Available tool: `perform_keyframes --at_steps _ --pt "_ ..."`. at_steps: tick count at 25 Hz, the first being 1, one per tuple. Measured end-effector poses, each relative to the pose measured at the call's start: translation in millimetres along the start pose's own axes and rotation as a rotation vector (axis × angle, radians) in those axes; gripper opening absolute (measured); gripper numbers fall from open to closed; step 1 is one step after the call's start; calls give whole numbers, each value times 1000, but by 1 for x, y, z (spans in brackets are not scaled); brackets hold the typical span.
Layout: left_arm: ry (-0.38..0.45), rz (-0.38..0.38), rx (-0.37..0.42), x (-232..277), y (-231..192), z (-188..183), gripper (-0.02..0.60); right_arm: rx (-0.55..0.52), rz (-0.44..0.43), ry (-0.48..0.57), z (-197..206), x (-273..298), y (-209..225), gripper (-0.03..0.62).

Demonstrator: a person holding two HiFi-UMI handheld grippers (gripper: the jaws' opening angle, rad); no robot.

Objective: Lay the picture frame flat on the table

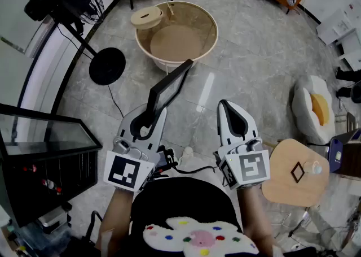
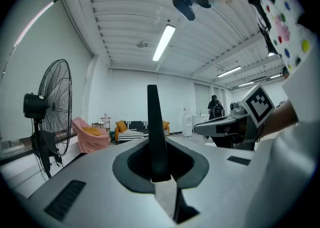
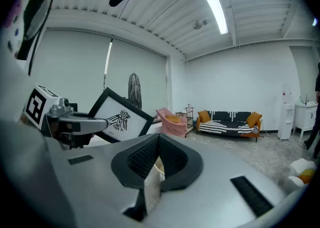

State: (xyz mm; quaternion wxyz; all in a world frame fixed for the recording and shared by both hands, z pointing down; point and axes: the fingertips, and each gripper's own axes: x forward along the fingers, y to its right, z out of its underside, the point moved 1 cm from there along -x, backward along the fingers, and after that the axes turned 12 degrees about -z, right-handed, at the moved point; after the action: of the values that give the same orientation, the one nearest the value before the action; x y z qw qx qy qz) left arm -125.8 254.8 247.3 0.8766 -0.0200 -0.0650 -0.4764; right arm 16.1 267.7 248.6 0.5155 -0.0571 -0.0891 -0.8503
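The picture frame (image 1: 169, 83) has a black border and a white print of a bird (image 3: 117, 117). My left gripper (image 1: 148, 116) is shut on its lower edge and holds it in the air, tilted up and away to the right. In the left gripper view the frame (image 2: 154, 122) shows edge-on as a black bar rising from between the jaws of that gripper (image 2: 161, 174). My right gripper (image 1: 225, 105) hangs beside it on the right, apart from the frame. In its own view the right gripper (image 3: 157, 159) has its jaws shut with nothing between them.
A round beige table with a raised rim (image 1: 211, 24) stands ahead on the tiled floor, a small lid (image 1: 146, 17) on its edge. A standing fan (image 1: 84, 1) and a black cabinet (image 1: 45, 154) are at the left. A small wooden table (image 1: 285, 179) and an egg-shaped cushion (image 1: 313, 106) are at the right.
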Motion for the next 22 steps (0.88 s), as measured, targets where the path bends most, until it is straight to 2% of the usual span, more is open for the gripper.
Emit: perform_keyframes --at_steps 5,8,12,18,22 --pt "-27 2 -43 3 4 0 48 -1 -4 3 -1 2 3 32" --pt "-27 3 -42 4 5 0 48 8 11 -52 5 -1 6 32" --pt "-26 -1 -41 6 5 0 48 3 -2 8 -2 2 6 32" --pt "-21 -17 -40 8 6 -3 48 -3 -14 20 -1 -3 11 32" --pt "10 -35 -4 10 8 -8 48 8 -15 16 -3 -5 17 32"
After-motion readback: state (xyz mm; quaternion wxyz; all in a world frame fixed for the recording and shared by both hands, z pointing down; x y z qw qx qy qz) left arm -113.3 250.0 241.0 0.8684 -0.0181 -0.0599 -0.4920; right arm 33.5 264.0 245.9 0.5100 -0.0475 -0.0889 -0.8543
